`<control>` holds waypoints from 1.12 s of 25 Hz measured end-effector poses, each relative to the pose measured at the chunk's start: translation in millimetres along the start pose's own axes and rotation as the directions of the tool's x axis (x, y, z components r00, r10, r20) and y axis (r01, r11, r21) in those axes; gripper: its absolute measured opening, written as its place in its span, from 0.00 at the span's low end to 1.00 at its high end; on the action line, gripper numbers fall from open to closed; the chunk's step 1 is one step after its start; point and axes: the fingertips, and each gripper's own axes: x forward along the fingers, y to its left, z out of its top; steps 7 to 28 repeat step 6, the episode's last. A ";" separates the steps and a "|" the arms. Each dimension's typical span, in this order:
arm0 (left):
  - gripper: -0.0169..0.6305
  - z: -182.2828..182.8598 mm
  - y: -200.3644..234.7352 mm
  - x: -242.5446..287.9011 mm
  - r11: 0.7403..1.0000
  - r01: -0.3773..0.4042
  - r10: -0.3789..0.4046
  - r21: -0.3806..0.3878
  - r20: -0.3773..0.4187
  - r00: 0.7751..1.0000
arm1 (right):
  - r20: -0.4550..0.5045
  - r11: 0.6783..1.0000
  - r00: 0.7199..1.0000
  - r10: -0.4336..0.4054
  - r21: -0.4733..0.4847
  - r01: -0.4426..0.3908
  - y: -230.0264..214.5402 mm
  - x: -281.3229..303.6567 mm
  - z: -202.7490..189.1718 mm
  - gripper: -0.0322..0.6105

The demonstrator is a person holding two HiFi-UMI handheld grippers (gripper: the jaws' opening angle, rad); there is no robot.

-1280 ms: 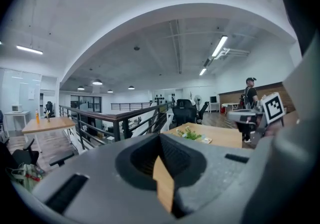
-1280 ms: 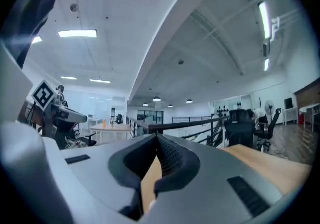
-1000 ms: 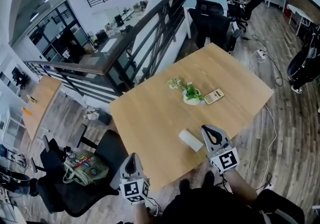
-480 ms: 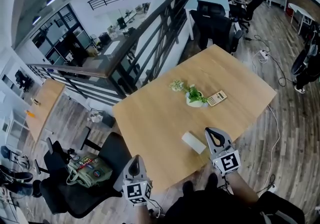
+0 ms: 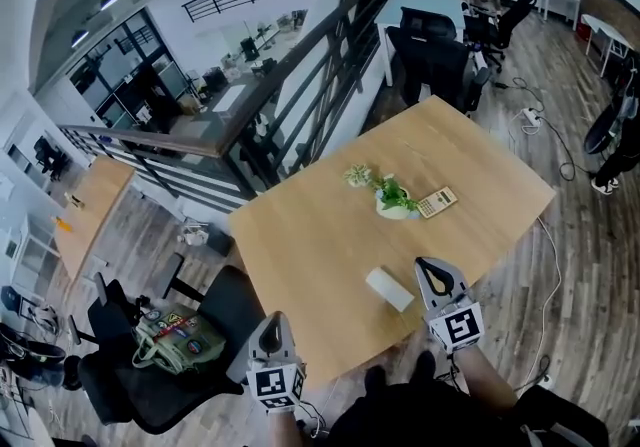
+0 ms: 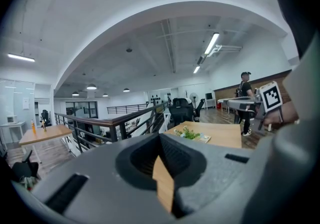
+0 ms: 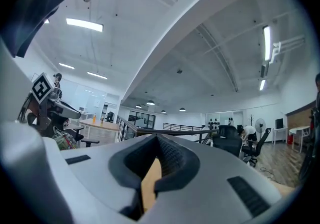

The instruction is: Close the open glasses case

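Wooden table [image 5: 330, 225] is being occupied, lower centre, by the pale glasses case [image 5: 389, 289]; left gripper [image 5: 271, 320] and right gripper [image 5: 428, 265] are being held shut and empty, the right just beside it.

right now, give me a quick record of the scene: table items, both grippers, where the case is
surface: wooden table
glasses case: white, lying near the table's near edge, untouched; lid state unclear in the head view
other items: potted plant and calculator, side by side mid-table
left gripper: shut, empty, by the table's near corner
right gripper: shut, empty, just right of the case
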 end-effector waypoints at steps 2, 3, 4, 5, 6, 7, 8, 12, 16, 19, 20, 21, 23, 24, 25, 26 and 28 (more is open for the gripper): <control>0.03 0.8 1.0 -0.3 1.000 -0.002 0.002 0.003 0.002 1.000 | 0.009 1.000 1.000 -0.001 0.011 0.001 0.2 0.8 1.4 0.07; 0.03 0.8 1.5 -0.4 1.000 -0.004 0.004 0.003 0.002 1.000 | 0.013 1.000 1.000 -0.002 0.013 0.001 0.5 1.2 1.6 0.07; 0.03 0.6 1.7 -0.6 1.000 -0.005 0.005 0.003 0.002 1.000 | 0.013 1.000 1.000 -0.002 0.009 0.002 1.1 1.5 1.2 0.07; 0.03 0.5 1.7 -0.6 1.000 -0.005 0.005 0.003 0.002 1.000 | 0.011 1.000 1.000 -0.002 0.002 0.002 1.9 1.6 0.6 0.07; 0.03 0.3 1.5 -0.7 1.000 -0.005 0.005 0.002 0.002 1.000 | 0.009 1.000 1.000 -0.002 -0.006 0.002 2.7 1.7 -0.1 0.07; 0.03 0.3 1.5 -0.7 1.000 -0.005 0.005 0.002 0.002 1.000 | 0.009 1.000 1.000 -0.002 -0.006 0.002 2.7 1.7 -0.1 0.07; 0.03 0.3 1.5 -0.7 1.000 -0.005 0.005 0.002 0.002 1.000 | 0.009 1.000 1.000 -0.002 -0.006 0.002 2.7 1.7 -0.1 0.07; 0.03 0.3 1.5 -0.7 1.000 -0.005 0.005 0.002 0.002 1.000 | 0.009 1.000 1.000 -0.002 -0.006 0.002 2.7 1.7 -0.1 0.07; 0.03 0.3 1.5 -0.7 1.000 -0.005 0.005 0.002 0.002 1.000 | 0.009 1.000 1.000 -0.002 -0.006 0.002 2.7 1.7 -0.1 0.07; 0.03 0.3 1.5 -0.7 1.000 -0.005 0.005 0.002 0.002 1.000 | 0.009 1.000 1.000 -0.002 -0.006 0.002 2.7 1.7 -0.1 0.07; 0.03 0.3 1.5 -0.7 1.000 -0.005 0.005 0.002 0.002 1.000 | 0.009 1.000 1.000 -0.002 -0.006 0.002 2.7 1.7 -0.1 0.07; 0.03 0.3 1.5 -0.7 1.000 -0.005 0.005 0.002 0.002 1.000 | 0.009 1.000 1.000 -0.002 -0.006 0.002 2.7 1.7 -0.1 0.07; 0.03 0.3 1.5 -0.7 1.000 -0.005 0.005 0.002 0.002 1.000 | 0.009 1.000 1.000 -0.002 -0.006 0.002 2.7 1.7 -0.1 0.07; 0.03 0.3 1.5 -0.7 1.000 -0.005 0.005 0.002 0.002 1.000 | 0.009 1.000 1.000 -0.002 -0.006 0.002 2.7 1.7 -0.1 0.07; 0.03 0.3 1.5 -0.7 1.000 -0.005 0.005 0.002 0.002 1.000 | 0.009 1.000 1.000 -0.002 -0.006 0.002 2.7 1.7 -0.1 0.07; 0.03 0.3 1.5 -0.7 1.000 -0.005 0.005 0.002 0.002 1.000 | 0.009 1.000 1.000 -0.002 -0.006 0.002 2.7 1.7 -0.1 0.07; 0.03 0.3 1.5 -0.7 1.000 -0.005 0.005 0.002 0.002 1.000 | 0.009 1.000 1.000 -0.002 -0.006 0.002 2.7 1.7 -0.1 0.07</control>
